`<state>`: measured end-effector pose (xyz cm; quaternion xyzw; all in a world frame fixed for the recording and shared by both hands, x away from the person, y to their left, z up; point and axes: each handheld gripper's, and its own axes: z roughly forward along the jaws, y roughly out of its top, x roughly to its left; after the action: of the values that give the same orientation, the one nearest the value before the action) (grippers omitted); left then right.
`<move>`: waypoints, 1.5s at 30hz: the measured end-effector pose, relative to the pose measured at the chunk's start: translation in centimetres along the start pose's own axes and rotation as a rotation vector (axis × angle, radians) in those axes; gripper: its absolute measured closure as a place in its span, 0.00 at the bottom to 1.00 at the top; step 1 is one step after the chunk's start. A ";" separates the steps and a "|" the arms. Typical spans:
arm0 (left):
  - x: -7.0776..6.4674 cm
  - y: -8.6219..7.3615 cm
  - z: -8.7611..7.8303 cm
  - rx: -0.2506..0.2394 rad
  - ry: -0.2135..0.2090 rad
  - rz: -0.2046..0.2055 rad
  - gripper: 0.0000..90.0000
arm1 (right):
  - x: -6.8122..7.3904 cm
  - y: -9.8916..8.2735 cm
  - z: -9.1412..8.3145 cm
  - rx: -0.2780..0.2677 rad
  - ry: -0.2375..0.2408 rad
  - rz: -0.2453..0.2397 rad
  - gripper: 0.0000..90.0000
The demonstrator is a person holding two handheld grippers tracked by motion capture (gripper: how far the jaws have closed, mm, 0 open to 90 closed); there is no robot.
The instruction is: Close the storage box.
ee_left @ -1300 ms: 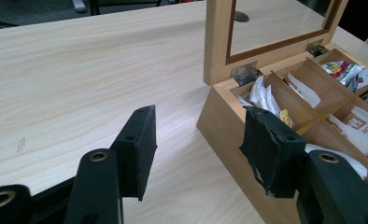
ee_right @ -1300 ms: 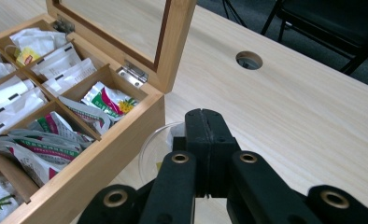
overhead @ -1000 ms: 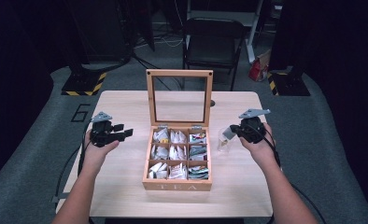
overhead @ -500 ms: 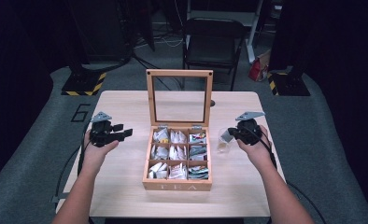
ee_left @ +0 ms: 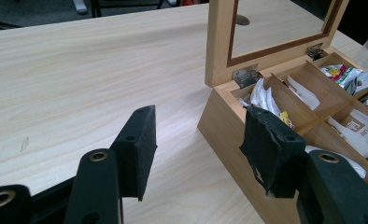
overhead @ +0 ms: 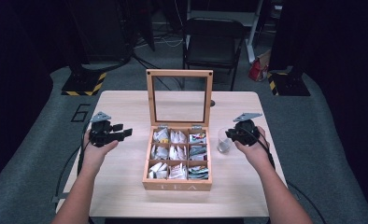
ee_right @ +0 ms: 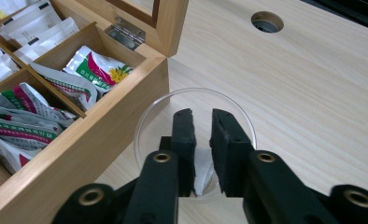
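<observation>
The tea bag (ee_right: 201, 170) lies inside the clear glass (ee_right: 247, 122) just beside the tea box (overhead: 177, 179) on the desk (overhead: 247, 186). Judged light, limp and crushable, it is best pinched by its paper edge. The right hand-held gripper (ee_right: 201, 122) has just been opening above it, jaws slightly parted. The left hand-held gripper (ee_left: 198, 140) hangs released, holding nothing.
</observation>
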<state>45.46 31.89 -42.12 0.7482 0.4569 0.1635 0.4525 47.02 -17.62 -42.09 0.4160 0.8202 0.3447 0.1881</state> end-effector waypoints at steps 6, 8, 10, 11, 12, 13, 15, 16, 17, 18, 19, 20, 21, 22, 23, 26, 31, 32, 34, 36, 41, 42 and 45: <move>0.0 0.0 0.0 0.001 -0.001 0.005 0.50 | 0.2 0.3 -0.1 -0.013 0.016 -0.003 0.74; 0.0 0.0 0.0 0.004 -0.003 0.006 0.49 | 0.4 0.6 -0.2 -0.028 0.025 0.003 0.66; -0.1 0.0 0.1 0.001 -0.001 0.006 0.49 | 0.7 0.9 -0.4 -0.041 0.035 -0.001 0.59; -0.1 0.0 0.1 -0.008 0.005 0.005 0.49 | 0.7 0.9 -0.4 -0.041 0.035 -0.001 0.59; -0.1 0.0 0.1 -0.007 0.006 0.006 0.49 | 0.8 1.0 -0.4 -0.049 0.037 -0.001 0.57; -0.2 0.0 0.1 -0.009 0.007 0.006 0.48 | 0.9 1.2 -0.5 -0.054 0.042 0.002 0.55; -0.1 0.0 0.0 -0.002 0.002 0.006 0.47 | 1.1 1.6 -0.6 -0.067 0.052 -0.004 0.51; -0.1 0.0 0.0 -0.003 0.003 0.007 0.47 | 1.2 1.8 -0.6 -0.075 0.057 -0.002 0.48; -0.1 0.0 0.0 -0.003 0.004 0.003 0.46 | 1.3 1.9 -0.6 -0.078 0.066 0.001 0.46; -0.1 0.0 0.0 0.000 0.002 0.002 0.46 | 1.3 2.0 -0.6 -0.075 0.078 0.005 0.45; -0.1 0.0 0.0 0.002 0.002 0.002 0.45 | 1.4 2.2 -0.6 -0.080 0.091 0.003 0.45; -0.1 0.0 0.0 0.001 0.004 0.003 0.45 | 1.5 2.3 -0.6 -0.081 0.099 0.006 0.44; -0.1 0.0 0.1 0.002 0.004 0.002 0.45 | 1.6 2.4 -0.6 -0.087 0.105 0.001 0.44; -0.1 0.0 0.1 0.001 0.003 0.001 0.45 | 1.8 2.6 -0.6 -0.091 0.108 -0.003 0.41; -0.1 0.0 0.1 0.002 0.003 0.003 0.45 | 1.8 2.6 -0.6 -0.091 0.108 -0.003 0.41; -0.2 0.1 0.0 -0.003 0.002 -0.007 0.44 | 2.0 3.1 -0.5 -0.095 0.118 0.017 0.39; -0.1 0.1 -0.1 -0.009 0.000 -0.013 0.40 | 1.9 3.7 -0.5 -0.118 0.120 0.031 0.33; -0.1 0.1 -0.1 -0.016 0.001 -0.018 0.40 | 1.9 3.8 -0.6 -0.121 0.111 0.034 0.32; -0.1 0.1 -0.1 -0.021 -0.006 -0.028 0.38 | 1.8 4.2 -0.6 -0.121 0.107 0.031 0.30; -0.1 0.2 -0.1 -0.021 -0.006 -0.029 0.38 | 1.8 4.4 -0.5 -0.116 0.105 0.031 0.28; -0.2 0.3 -0.2 -0.021 -0.015 -0.028 0.36 | 1.9 5.1 -0.3 -0.121 0.085 0.016 0.28; -0.3 0.3 -0.2 -0.027 -0.022 -0.044 0.35 | 1.9 5.3 -0.2 -0.123 0.085 0.008 0.28; -0.2 0.4 -0.3 -0.035 -0.031 -0.068 0.34 | 1.9 5.6 0.1 -0.130 0.066 -0.016 0.30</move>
<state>45.36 31.79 -41.62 0.7268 0.4719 0.1445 0.4776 49.04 -13.71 -38.12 0.3850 0.8051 0.4092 0.1904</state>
